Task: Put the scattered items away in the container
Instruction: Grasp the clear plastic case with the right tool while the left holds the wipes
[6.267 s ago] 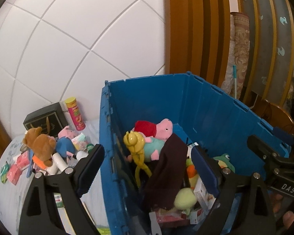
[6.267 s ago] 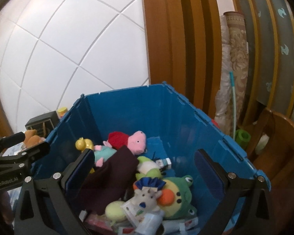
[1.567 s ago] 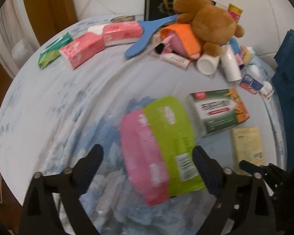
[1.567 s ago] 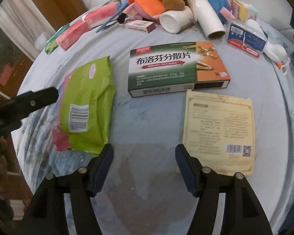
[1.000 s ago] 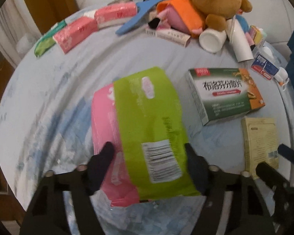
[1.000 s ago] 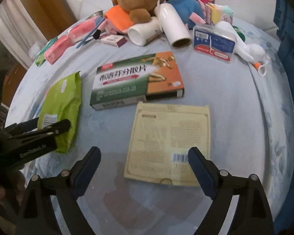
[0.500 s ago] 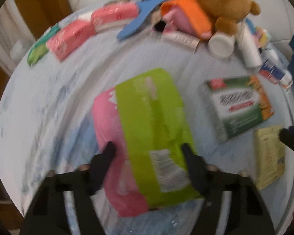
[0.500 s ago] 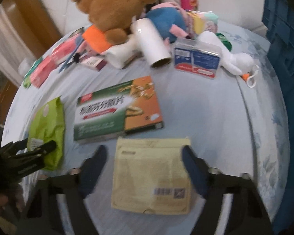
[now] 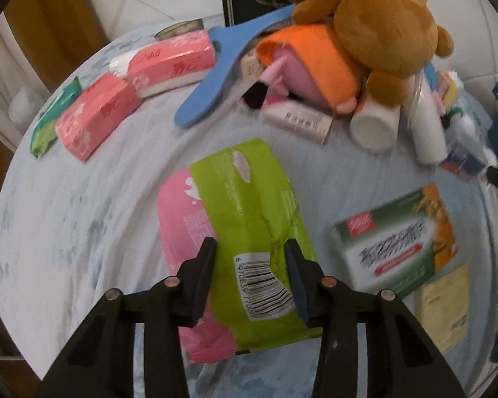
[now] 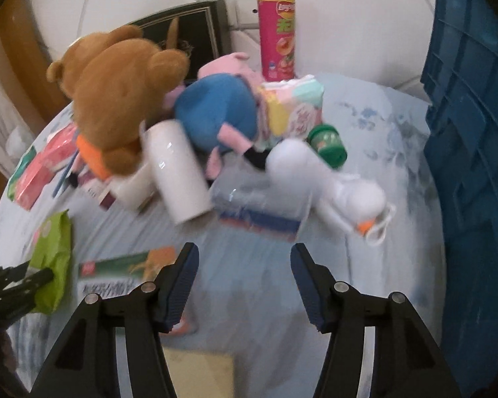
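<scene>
On the counter [image 9: 66, 219], seen from the left wrist, the left tool [image 9: 249, 258] has narrowed since a second ago and now pinches the green wipes pack [image 9: 249, 205] near its barcode end, the pack still resting flat, so a lift toward the container looks near. From the right wrist, the right tool [image 10: 242, 265] has left the yellow sachet [image 10: 199, 371] behind and hovers half open, empty, pointing at the toy pile; the blue container [image 10: 474, 132] stands at the right.

The right gripper [image 10: 242, 275] is held open above the table [image 10: 375, 119]; a bear [image 10: 116, 93], a can [image 10: 277, 31] and a crate [image 10: 474, 152] are seen.
</scene>
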`<state>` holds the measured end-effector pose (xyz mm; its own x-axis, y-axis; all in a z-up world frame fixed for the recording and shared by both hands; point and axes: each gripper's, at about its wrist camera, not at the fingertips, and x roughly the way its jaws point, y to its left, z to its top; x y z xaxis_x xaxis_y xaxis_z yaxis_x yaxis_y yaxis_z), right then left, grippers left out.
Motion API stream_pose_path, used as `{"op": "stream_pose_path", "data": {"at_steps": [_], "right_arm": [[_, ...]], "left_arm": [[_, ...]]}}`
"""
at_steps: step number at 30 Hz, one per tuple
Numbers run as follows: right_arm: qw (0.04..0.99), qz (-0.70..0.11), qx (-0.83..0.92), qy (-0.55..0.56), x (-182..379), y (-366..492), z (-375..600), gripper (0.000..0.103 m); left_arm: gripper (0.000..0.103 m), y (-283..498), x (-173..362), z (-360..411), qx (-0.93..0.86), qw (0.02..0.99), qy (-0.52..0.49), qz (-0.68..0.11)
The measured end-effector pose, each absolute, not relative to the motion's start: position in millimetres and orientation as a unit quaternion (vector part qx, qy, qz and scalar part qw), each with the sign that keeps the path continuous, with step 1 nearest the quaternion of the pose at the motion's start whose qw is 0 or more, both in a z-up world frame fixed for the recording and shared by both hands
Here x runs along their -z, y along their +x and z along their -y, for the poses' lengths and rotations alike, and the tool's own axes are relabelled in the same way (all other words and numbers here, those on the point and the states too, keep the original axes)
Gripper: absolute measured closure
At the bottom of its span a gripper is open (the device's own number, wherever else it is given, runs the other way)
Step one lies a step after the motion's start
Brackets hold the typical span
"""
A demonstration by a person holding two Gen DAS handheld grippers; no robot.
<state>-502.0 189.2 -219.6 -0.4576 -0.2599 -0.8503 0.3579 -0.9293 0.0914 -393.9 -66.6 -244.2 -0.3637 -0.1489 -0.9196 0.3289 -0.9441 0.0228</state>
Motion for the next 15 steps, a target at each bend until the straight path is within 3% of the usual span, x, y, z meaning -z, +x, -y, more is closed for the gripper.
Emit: {"op": "stream_pose_path", "data": {"at_steps": [4, 6, 8, 12, 15], "right_arm": [[0.193, -0.057, 0.852, 0.483, 227.0, -526.5, -191.1, 0.026], [0.198, -0.060, 0.852, 0.481, 230.7, -538.8, -192.1, 0.010], [0.207, -0.062, 0.847, 0.486, 238.4, -548.6, -190.7, 0.010], [0.207, -0.076, 0.827, 0.516, 251.5, -543.9, -184.5, 0.044], [0.233, -0.056, 0.811, 0.533, 249.0, -530.6, -185.6, 0.050]], "left_arm": [[0.062, -412.1, 240.7, 65.9, 0.823, 0.143, 0.542, -0.094], [0.062, -419.3, 237.5, 62.9, 0.825, 0.138, 0.539, -0.098], [0.062, -426.5, 234.3, 60.0, 0.828, 0.133, 0.536, -0.101], [0.063, -437.3, 228.2, 50.2, 0.834, 0.118, 0.528, -0.106], [0.063, -442.3, 224.2, 38.9, 0.839, 0.099, 0.524, -0.106]]}}
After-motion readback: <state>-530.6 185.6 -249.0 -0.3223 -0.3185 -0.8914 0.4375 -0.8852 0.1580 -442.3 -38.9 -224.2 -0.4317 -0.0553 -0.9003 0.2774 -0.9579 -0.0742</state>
